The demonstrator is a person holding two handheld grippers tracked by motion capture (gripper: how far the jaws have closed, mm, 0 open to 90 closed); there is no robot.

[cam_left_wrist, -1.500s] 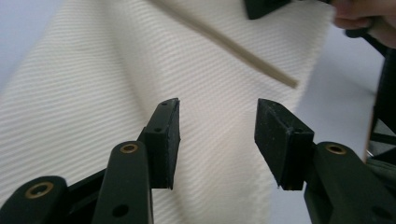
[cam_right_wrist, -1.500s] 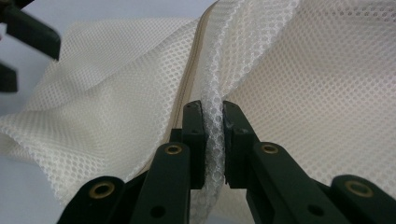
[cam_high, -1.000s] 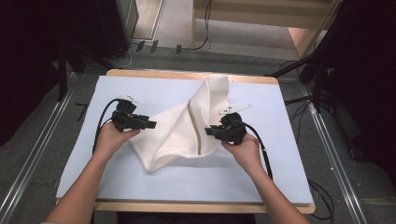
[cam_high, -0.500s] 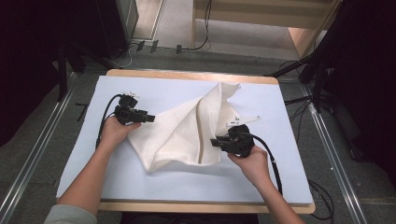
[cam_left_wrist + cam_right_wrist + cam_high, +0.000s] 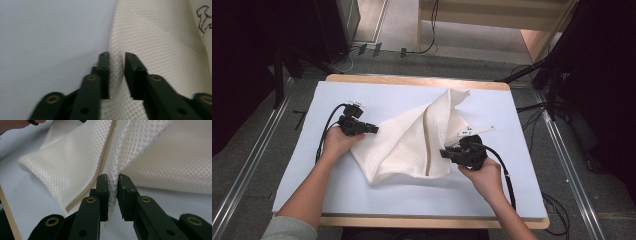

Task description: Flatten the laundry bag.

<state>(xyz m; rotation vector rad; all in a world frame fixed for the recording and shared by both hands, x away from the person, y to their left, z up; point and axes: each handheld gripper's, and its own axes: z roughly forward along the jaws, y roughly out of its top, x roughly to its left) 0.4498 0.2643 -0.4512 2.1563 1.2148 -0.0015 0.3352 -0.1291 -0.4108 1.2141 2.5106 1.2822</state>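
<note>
From above, you have the cream mesh bag (image 5: 412,142) lying rumpled in the middle of the pale blue mat (image 5: 362,200), one corner peaked toward the far edge. Your left gripper (image 5: 373,129) pinches its left edge and your right gripper (image 5: 444,153) its near right edge, likely so you can spread or turn it between two hands. A small white tag (image 5: 474,131) lies just beyond the right gripper, and cables (image 5: 412,50) run on the floor past the table, nothing blocking you. In the left gripper view, the jaws have just been closing and now clamp a fold of mesh at the bag's border. In the right gripper view, the jaws press a gathered ridge of mesh beside the tan zipper (image 5: 100,170), keeping that seam free.
</note>
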